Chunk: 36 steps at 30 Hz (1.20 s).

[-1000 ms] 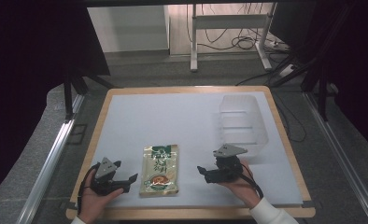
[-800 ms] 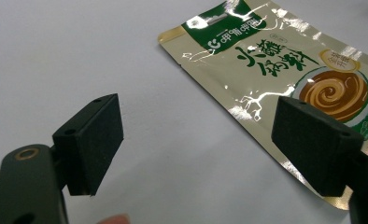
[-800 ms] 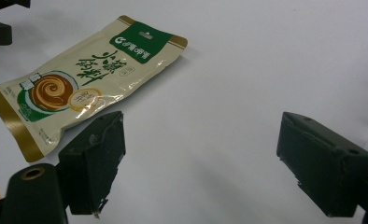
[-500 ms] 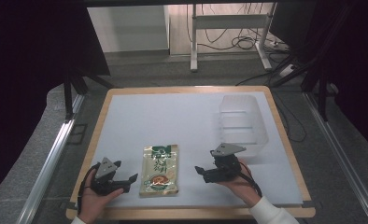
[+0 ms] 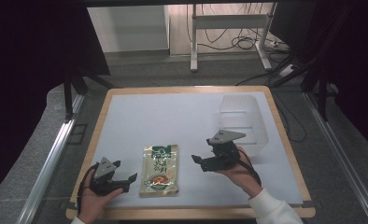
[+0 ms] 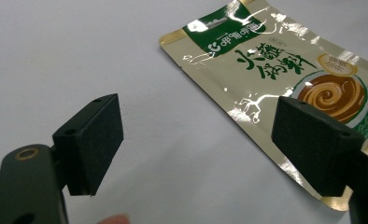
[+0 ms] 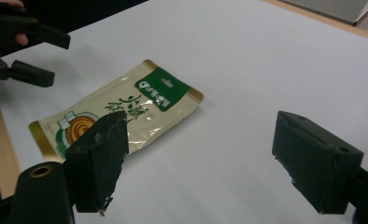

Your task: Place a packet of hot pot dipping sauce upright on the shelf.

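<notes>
**Status: nothing picked up, pouch on the desk**

Desk (image 5: pixel 126 116): white top, wood rim. Clear bin (image 5: pixel 243 122) sits at the far right, looks empty, though its walls are see-through so hard to be sure.

Pouch (image 5: pixel 159 169) lies flat near my edge, between my two tools and touching neither. My guess is it's meant for the bin; if so, the whole move is left to do.

My left tool (image 5: pixel 121 181) is just beside the pouch's left edge, jaws spread wide, empty. In the left gripper view one jaw is in front of the pouch's (image 6: pixel 275 79) corner, no contact that I can see.

My right tool (image 5: pixel 201 163) is off the pouch's right side, near it, jaws wide apart, empty too.

Left: grasp, lift, carry, drop.
</notes>
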Available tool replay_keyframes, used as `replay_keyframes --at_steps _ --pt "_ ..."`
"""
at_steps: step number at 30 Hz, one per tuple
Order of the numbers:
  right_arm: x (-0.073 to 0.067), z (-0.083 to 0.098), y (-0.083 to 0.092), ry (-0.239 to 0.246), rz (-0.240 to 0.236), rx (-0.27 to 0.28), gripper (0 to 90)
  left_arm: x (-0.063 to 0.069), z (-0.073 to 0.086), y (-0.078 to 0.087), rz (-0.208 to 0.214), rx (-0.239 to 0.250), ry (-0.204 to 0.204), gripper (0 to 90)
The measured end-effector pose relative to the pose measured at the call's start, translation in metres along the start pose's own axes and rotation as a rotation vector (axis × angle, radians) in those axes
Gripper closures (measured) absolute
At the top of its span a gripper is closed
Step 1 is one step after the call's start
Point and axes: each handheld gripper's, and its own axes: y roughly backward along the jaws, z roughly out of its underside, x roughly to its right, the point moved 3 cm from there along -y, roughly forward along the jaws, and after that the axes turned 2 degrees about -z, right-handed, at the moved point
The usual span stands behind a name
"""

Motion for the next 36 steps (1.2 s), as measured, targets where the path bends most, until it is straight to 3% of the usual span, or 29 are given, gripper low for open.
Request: replay_keyframes --at_steps 4,14,28,36 --pt "0.005 -0.011 0.003 -0.008 -0.008 0.009 21.5 0.001 0.0 0.0 0.0 0.002 0.004 16.8" --pt "0.003 -0.034 -0.002 0.002 -0.034 0.009 24.9 0.0 0.0 0.0 0.002 0.001 0.001 16.8" --pt "0.004 -0.051 -0.021 -0.001 -0.078 -0.026 23.3 0.002 0.0 -0.001 0.004 -0.004 -0.007 16.8" --pt "0.006 -0.052 -0.031 0.003 -0.063 -0.038 23.6 0.002 0.0 -0.002 0.003 -0.01 -0.011 16.8"
